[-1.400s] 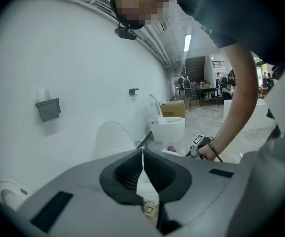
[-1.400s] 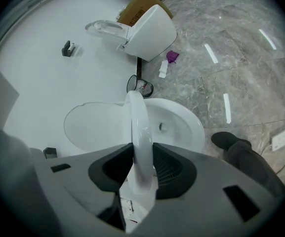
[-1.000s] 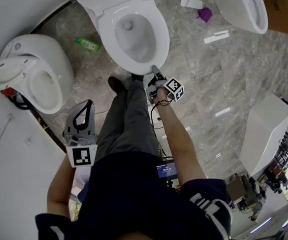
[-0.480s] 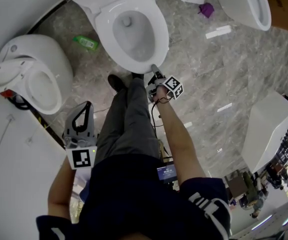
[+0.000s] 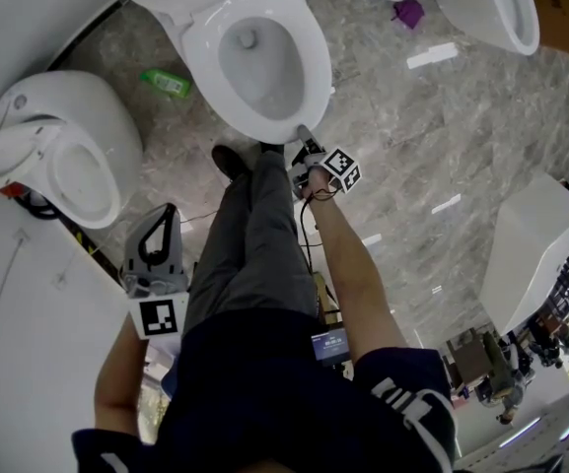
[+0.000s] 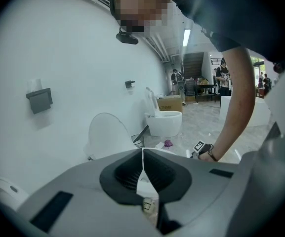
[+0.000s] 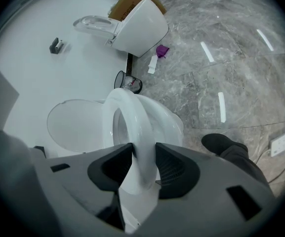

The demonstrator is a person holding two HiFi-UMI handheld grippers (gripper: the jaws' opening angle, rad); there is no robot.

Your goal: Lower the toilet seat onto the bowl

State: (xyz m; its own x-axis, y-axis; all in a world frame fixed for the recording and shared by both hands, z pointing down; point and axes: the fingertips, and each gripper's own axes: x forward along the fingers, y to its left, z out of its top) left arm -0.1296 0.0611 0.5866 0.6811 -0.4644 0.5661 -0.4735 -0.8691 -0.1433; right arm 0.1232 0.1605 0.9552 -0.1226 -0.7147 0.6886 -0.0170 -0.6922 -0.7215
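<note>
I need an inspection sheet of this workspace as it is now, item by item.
Surface: grey marble floor.
Job's things: toilet seat looks tilted up from the bowl.
Clutter: green bottle, purple object, white strip on the floor.
Grippers: right hand-held gripper shut on the seat's front rim; left hand-held gripper shut, empty, held aside.
Cables: thin black cable by the right wrist; power strip on the floor.
Surroundings: second toilet at left, third toilet at top right.

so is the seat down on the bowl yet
Not quite: the toilet seat is clamped in the right gripper, angled off the bowl.
</note>
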